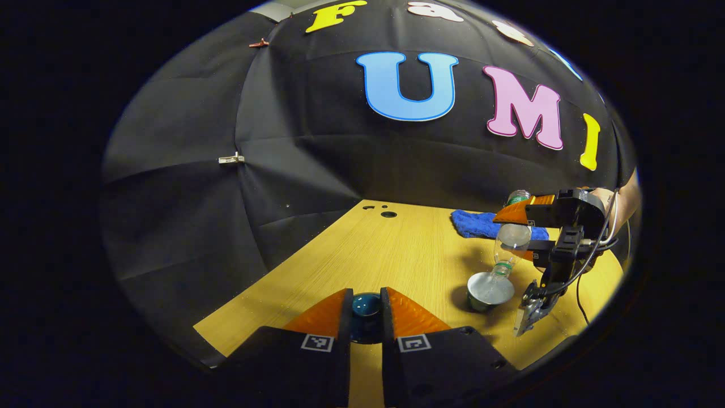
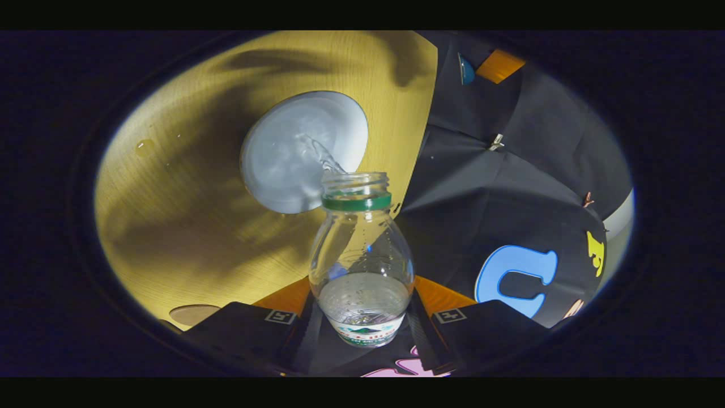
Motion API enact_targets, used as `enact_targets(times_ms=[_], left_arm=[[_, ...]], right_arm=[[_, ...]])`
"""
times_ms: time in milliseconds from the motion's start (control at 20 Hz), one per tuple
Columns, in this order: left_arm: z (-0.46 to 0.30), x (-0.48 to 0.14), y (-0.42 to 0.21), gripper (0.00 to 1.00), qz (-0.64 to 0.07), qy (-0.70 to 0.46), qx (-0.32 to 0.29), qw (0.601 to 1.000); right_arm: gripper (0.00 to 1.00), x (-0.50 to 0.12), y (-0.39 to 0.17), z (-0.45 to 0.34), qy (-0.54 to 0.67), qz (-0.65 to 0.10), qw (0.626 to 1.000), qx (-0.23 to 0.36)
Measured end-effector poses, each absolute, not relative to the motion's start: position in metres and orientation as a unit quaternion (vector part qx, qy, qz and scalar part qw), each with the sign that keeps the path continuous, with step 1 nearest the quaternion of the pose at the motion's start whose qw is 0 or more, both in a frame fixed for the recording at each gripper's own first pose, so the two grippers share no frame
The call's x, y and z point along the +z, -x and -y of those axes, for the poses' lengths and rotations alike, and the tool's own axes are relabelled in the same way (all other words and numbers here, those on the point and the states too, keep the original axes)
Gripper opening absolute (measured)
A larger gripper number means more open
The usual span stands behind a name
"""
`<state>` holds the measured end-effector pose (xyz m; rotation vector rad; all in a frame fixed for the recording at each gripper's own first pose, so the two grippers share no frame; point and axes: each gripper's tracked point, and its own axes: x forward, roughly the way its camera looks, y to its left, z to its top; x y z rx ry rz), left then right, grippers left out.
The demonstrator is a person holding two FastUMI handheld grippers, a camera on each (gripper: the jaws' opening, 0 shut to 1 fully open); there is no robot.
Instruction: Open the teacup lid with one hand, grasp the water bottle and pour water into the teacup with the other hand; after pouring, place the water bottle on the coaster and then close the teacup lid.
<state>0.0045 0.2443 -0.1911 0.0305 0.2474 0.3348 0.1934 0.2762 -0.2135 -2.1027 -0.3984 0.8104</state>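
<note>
My right gripper is shut on a clear water bottle with a green neck ring. The bottle is tipped mouth-down, and a thin stream of water runs into the open teacup below it. In the left gripper view the same bottle hangs tilted over the teacup, held by the right gripper. My left gripper is shut on the dark blue teacup lid, well to the left of the cup. A round brown coaster lies on the table beside the right fingers.
A blue cloth lies at the back of the wooden table, behind the bottle. Small cable holes sit near the table's far edge. A few water drops show on the wood. Black cloth walls close in the table's left side and back.
</note>
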Motion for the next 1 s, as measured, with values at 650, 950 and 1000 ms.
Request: enact_targets(times_ms=[650,950,1000], left_arm=[[-0.237,-0.188,0.008,0.27,-0.122,-0.027,0.172,0.977],[-0.231,-0.186,0.014,0.27,-0.121,-0.034,0.175,0.976],[-0.230,-0.187,0.015,0.27,-0.122,-0.033,0.176,0.976]], right_arm=[[0.69,-0.207,-0.191,-0.289,0.854,0.186,0.363,0.322],[0.72,-0.206,-0.191,-0.284,0.857,0.183,0.363,0.317],[0.72,-0.205,-0.190,-0.285,0.857,0.183,0.363,0.316]])
